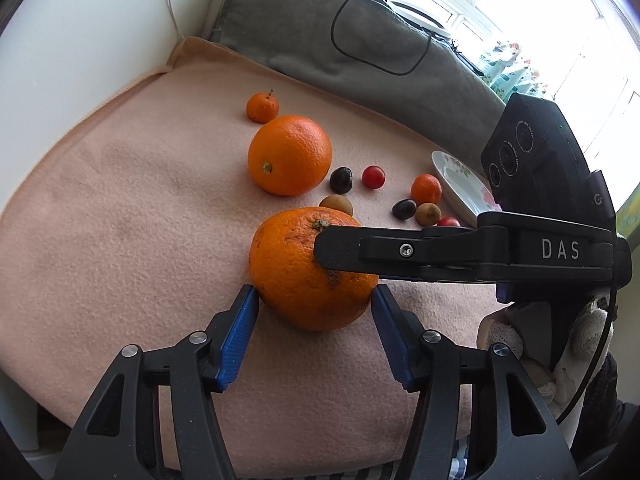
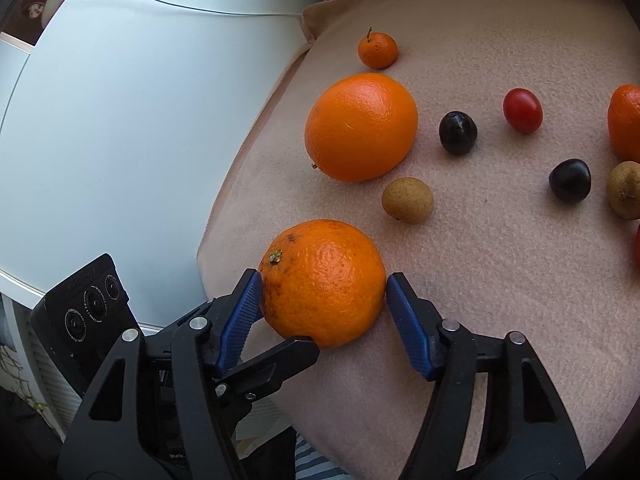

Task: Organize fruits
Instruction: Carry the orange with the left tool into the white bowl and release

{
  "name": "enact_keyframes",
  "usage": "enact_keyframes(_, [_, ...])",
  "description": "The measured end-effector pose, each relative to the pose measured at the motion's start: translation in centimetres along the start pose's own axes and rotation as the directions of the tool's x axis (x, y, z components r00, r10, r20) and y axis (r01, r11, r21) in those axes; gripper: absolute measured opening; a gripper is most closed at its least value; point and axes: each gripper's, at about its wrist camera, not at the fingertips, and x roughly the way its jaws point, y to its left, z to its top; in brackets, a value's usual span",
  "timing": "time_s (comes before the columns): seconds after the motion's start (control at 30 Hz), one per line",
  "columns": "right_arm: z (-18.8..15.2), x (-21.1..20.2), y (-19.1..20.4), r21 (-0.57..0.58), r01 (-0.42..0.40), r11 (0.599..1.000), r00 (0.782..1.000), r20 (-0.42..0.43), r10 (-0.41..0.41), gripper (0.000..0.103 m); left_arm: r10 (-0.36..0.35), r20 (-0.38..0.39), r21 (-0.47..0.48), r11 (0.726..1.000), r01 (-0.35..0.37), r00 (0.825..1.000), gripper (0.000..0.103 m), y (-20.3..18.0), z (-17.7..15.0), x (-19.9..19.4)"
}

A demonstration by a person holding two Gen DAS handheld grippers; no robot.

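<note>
A blemished orange [image 1: 308, 272] [image 2: 324, 280] lies on the pink blanket [image 1: 120, 240] [image 2: 480, 320]. My left gripper [image 1: 314, 300] has its blue pads on both sides of it, touching or nearly so. My right gripper [image 2: 324, 288] brackets the same orange from the other side; its pads touch the skin. The right gripper's finger crosses the orange in the left wrist view [image 1: 400, 252]. A smooth large orange [image 1: 290, 155] [image 2: 361, 126] lies beyond, with a small mandarin [image 1: 262, 107] [image 2: 378, 50] behind it.
Small fruits lie to the right: dark plums [image 1: 341, 179] [image 2: 458, 133], a cherry tomato [image 1: 373, 177] [image 2: 522, 110], brown longans [image 1: 336, 205] [image 2: 407, 200], another mandarin [image 1: 426, 189]. A floral plate [image 1: 460, 184] sits far right. A grey cushion [image 1: 340, 40] lies behind.
</note>
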Motion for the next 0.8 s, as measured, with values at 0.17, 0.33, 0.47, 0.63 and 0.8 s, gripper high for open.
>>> enact_keyframes(0.17, [-0.3, 0.0, 0.8, -0.022, 0.016, 1.0, 1.0, 0.014, -0.016, 0.066, 0.008, -0.001, 0.012, 1.0, -0.008, 1.0, 0.058, -0.4, 0.1, -0.1])
enact_keyframes(0.33, [-0.7, -0.9, 0.6, -0.024, 0.023, 0.999, 0.999, 0.034, -0.022, 0.066, -0.003, 0.0, 0.021, 1.0, 0.003, 1.0, 0.058, -1.0, 0.2, -0.1])
enact_keyframes(0.47, [-1.0, -2.0, 0.3, -0.028, 0.04, 0.999, 0.998, 0.058, -0.038, 0.065, -0.016, 0.004, 0.032, 0.999, 0.016, 1.0, 0.058, -2.0, 0.3, 0.3])
enact_keyframes(0.63, [-1.4, -4.2, -0.4, -0.021, 0.062, 0.998, 0.993, 0.104, -0.059, 0.065, -0.043, 0.004, 0.067, 0.997, 0.042, 0.999, 0.058, -3.9, 1.0, 0.7])
enact_keyframes(0.8, [-1.7, -7.3, -1.5, -0.006, 0.096, 0.995, 0.982, 0.163, -0.093, 0.065, -0.088, 0.005, 0.116, 0.99, 0.086, 0.996, 0.058, -6.4, 1.9, 1.2])
